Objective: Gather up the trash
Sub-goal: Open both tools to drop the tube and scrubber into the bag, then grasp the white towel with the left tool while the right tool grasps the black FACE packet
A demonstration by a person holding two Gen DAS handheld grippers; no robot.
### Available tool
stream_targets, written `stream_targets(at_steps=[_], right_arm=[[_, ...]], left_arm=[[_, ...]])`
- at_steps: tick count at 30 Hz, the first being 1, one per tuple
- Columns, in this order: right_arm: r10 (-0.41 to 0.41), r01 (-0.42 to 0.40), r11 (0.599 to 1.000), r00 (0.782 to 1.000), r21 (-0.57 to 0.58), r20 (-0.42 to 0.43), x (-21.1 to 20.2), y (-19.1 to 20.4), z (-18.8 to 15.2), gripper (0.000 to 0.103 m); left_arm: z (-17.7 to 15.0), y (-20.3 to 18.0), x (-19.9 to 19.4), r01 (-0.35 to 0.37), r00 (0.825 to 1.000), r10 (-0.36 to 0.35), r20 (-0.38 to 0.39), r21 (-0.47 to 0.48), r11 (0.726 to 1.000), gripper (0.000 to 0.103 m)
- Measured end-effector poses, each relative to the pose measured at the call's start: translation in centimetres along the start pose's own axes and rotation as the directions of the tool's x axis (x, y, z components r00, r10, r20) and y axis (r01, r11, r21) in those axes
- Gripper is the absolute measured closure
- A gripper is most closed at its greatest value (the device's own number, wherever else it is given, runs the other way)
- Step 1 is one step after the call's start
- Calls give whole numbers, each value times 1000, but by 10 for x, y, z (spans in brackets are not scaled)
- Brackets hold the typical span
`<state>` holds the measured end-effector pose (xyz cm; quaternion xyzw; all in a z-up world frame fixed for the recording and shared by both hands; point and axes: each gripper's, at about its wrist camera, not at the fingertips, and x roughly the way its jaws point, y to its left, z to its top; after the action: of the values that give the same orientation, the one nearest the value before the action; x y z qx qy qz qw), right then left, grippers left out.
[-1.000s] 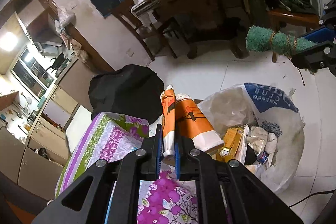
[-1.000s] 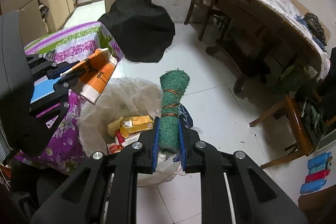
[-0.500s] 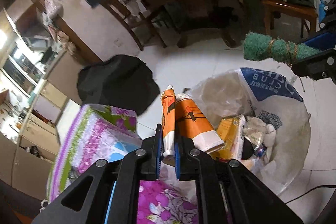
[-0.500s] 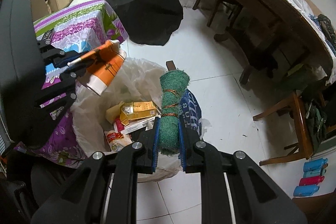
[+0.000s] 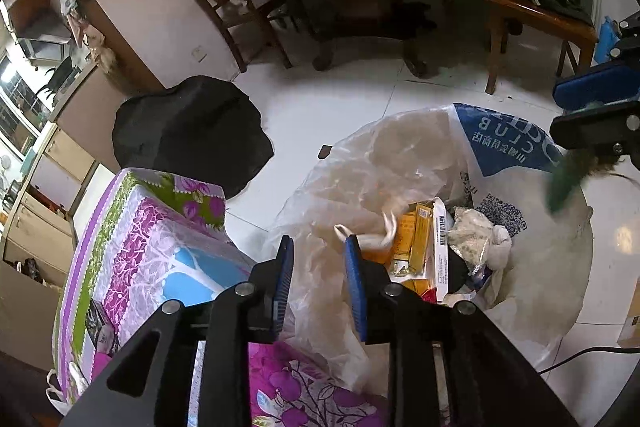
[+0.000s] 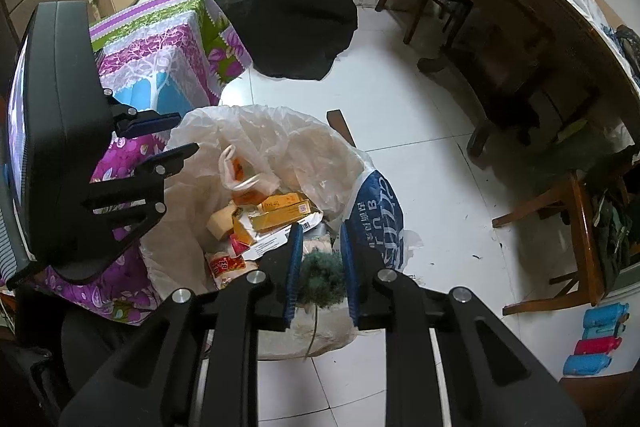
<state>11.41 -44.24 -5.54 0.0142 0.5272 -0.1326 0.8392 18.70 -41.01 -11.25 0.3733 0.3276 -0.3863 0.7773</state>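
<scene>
Both tools above the trash bag [image 5: 400, 155], which stood open on the floor at the centre right of the left view. My left gripper [image 5: 320, 267] had just been opening; its jaws stood apart with nothing between them. The orange packet [image 6: 240, 169] showed blurred inside the bag's upper left, above the yellow boxes [image 6: 284, 207]. My right gripper [image 6: 321, 231] had just eased its jaws slightly apart; the green roll [image 6: 322, 277] hung loose and blurred between them, low in the frame over the bag's near rim. I judged the roll light, soft and fibrous, yielding under the pads, so best pinched across its bound middle. The bag looked thin and limp, best taken at the rim.
</scene>
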Motion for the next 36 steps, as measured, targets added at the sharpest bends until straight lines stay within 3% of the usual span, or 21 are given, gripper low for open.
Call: stream_targets(at_steps=[22,29,36], right_arm=[[15,-16,1000,1000,10,26,3,16,-5,75],[41,-51,997,987,58,156,-2,36,-4,75],[106,-132,986,966,98,238,6,71,2,75]], left_arm=[[-24,13,-16,-18,1000,19,20,-45,999,70],[-60,53,-26,-79,996,83,15,-173,982,68],[-109,106,-35,-148,989,150,-20,-317,937,68]])
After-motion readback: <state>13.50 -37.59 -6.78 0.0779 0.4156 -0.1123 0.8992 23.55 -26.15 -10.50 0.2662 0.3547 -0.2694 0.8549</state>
